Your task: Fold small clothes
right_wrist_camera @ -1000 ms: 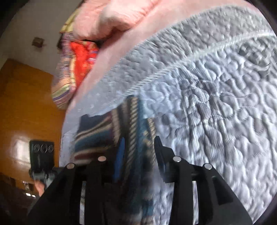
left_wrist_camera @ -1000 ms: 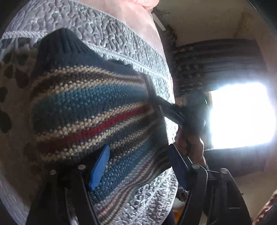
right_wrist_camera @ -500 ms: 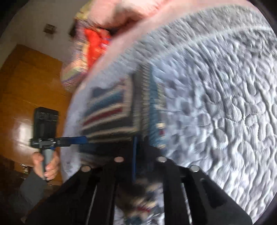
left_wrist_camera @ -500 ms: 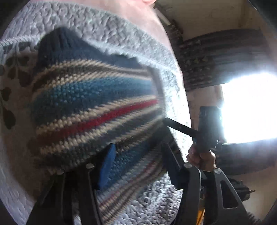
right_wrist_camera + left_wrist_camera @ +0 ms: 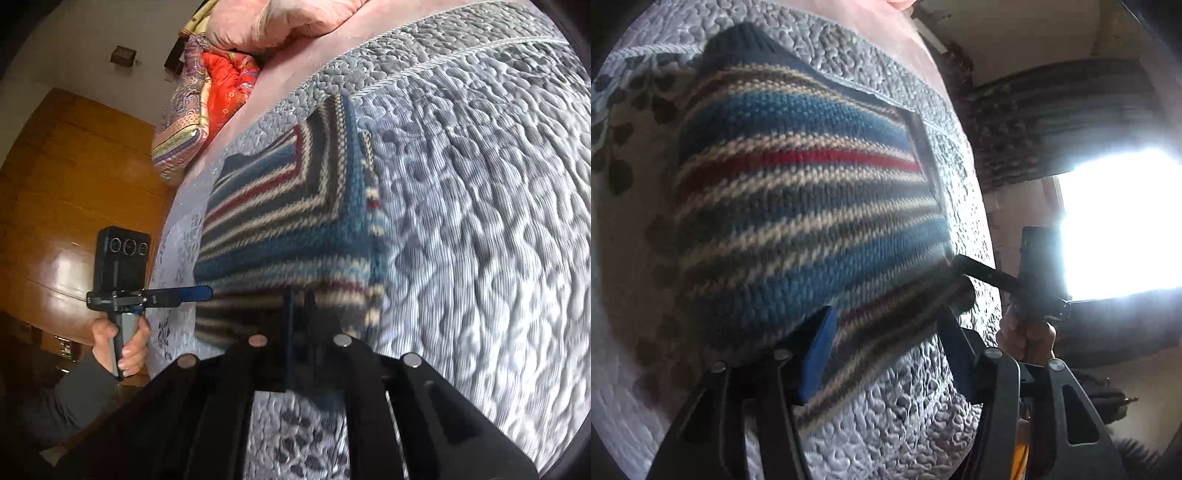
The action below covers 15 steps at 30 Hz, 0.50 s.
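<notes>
**Pinching the near edge of the striped sweater**

The sweater [image 5: 291, 221] lies partly folded on the grey quilt [image 5: 480, 221], near the quilt's edge closest to me, so both tongs can reach it. My right tongs [image 5: 299, 314] are closed tight on the sweater's near hem, I judge to carry that edge over. My left tongs [image 5: 886, 350] stand wide open, one finger on either side of the sweater's near corner, gripping nothing, ready to close on the other corner.
</notes>
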Motion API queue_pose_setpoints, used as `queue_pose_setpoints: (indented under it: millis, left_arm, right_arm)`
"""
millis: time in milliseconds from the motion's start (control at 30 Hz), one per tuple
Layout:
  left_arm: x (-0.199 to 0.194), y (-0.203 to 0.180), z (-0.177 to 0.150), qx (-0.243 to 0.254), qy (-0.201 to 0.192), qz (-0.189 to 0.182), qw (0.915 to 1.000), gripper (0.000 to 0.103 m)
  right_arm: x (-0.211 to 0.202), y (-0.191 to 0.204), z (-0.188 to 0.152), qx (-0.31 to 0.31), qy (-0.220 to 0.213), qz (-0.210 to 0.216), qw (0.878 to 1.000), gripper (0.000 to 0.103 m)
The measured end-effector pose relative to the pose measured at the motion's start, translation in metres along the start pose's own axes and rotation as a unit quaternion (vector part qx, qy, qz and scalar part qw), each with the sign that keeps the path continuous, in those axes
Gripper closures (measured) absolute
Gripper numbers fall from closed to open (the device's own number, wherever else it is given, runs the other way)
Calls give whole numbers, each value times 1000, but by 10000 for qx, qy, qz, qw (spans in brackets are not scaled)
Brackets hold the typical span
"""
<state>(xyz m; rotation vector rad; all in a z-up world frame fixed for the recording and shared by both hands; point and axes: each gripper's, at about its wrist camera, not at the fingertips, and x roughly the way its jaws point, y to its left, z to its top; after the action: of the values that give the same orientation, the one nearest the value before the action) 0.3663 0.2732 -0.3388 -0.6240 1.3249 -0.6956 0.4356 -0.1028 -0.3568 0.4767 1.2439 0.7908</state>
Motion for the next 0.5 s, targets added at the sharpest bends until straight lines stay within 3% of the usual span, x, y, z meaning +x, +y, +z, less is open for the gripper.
queue_pose_setpoints:
  millis: [100, 133, 200, 233, 267, 300, 333, 400, 500]
  left_arm:
    - [9, 17, -15, -216, 45, 258, 9994, 45]
    - [9, 20, -19, -312, -12, 177, 9994, 45]
    - [-5, 21, -27, -648, -233, -200, 9974, 27]
    - [-14, 22, -33, -772, -386, -370, 9956, 22]
    - [-24, 24, -43, -836, -558, -473, 9938, 18]
    - [-37, 26, -51, -865, -737, -480, 9924, 16]
    - [-44, 29, -56, -872, -820, -442, 9918, 16]
    - [-56, 42, -67, -918, -909, -281, 9912, 15]
    - [-61, 65, -78, -1162, -949, -177, 9885, 15]
  right_arm:
    - [15, -18, -14, 122, 379, -573, 9976, 103]
    - [18, -24, -17, 228, 410, -546, 9974, 103]
    - [10, -22, -16, 331, 411, -389, 9978, 97]
    - [1, -19, -12, 365, 348, -178, 9986, 88]
    - [-8, -18, -6, 396, 229, 15, 9990, 68]
    - [-23, -19, 1, 475, 20, 168, 9987, 56]
    - [-34, -23, 9, 579, -156, 204, 9980, 35]
    - [-43, -34, 21, 780, -258, 343, 9960, 28]
    - [-33, -55, 40, 1099, 66, 703, 9914, 17]
